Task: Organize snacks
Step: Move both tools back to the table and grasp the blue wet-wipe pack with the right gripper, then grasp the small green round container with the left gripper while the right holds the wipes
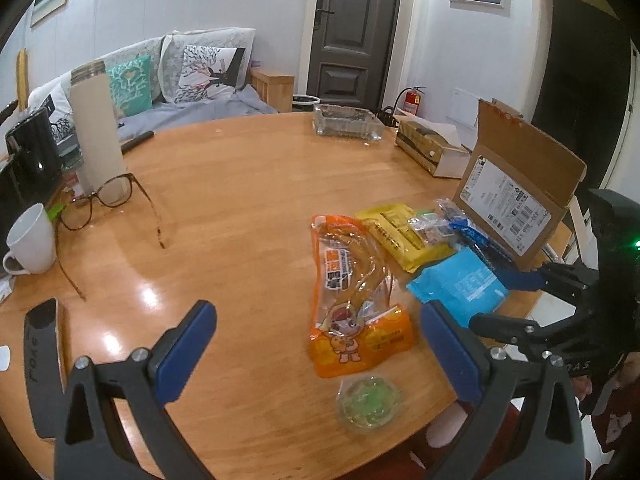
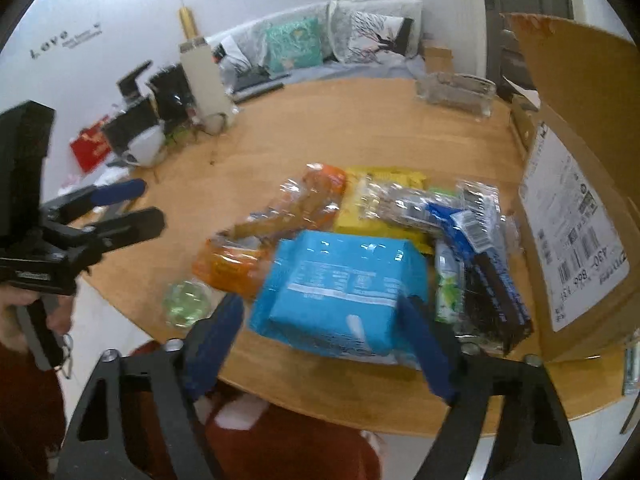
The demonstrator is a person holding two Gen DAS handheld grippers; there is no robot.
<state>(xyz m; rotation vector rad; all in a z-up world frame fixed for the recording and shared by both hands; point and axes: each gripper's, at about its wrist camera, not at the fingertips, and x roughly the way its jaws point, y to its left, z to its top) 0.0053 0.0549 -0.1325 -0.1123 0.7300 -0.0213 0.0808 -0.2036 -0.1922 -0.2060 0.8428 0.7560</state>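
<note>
Snacks (image 1: 356, 296) crowd a wooden table (image 1: 240, 184) (sofa (image 1: 180, 80) behind); both grippers seemingly open, empty.

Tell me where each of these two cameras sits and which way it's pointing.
Left wrist: on the left claw, angled down over the table at the orange snack bag; the right claw enters at right.
Right wrist: on the right claw, angled down at the blue packet; the left claw and a hand show at left.
Shared: snack pile, cardboard box, sofa.
</note>
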